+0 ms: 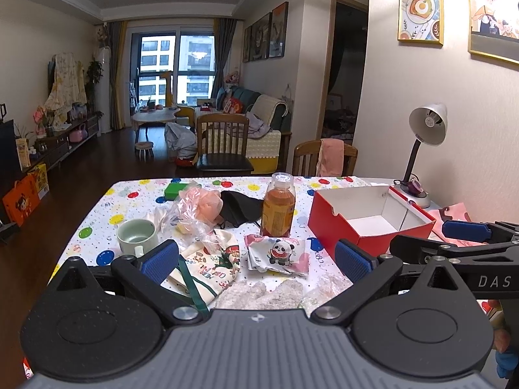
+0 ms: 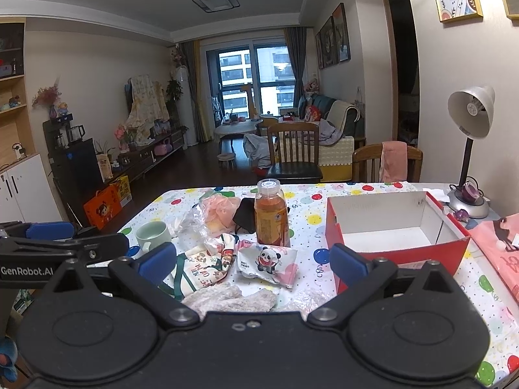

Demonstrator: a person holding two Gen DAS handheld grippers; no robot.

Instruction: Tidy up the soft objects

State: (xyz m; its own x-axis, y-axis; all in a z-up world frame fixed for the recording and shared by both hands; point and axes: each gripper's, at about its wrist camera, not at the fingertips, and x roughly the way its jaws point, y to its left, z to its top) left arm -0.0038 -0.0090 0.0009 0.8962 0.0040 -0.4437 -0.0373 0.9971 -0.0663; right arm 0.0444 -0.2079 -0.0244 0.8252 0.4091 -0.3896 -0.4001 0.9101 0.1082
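Observation:
Soft things lie in a heap on the balloon-print table (image 1: 107,207): a folded panda-print cloth (image 1: 279,254) (image 2: 267,264), a cartoon-print cloth with a green strap (image 1: 211,265) (image 2: 201,265), a fluffy grey-white piece (image 1: 259,293) (image 2: 230,298), a black cloth (image 1: 241,209) (image 2: 246,215) and a pink puff in clear plastic (image 1: 199,202) (image 2: 217,209). An open red box (image 1: 366,220) (image 2: 395,233) with a white, bare inside stands to the right. My left gripper (image 1: 256,259) hovers open over the near heap. My right gripper (image 2: 253,264) is open beside it, holding nothing.
An orange drink bottle (image 1: 279,209) (image 2: 271,217) stands upright behind the panda cloth. A pale green mug (image 1: 136,235) (image 2: 152,233) sits at the left, a green block (image 1: 175,190) at the far edge. A desk lamp (image 1: 421,149) and pink bag (image 2: 499,240) occupy the right side. Chairs stand beyond the table.

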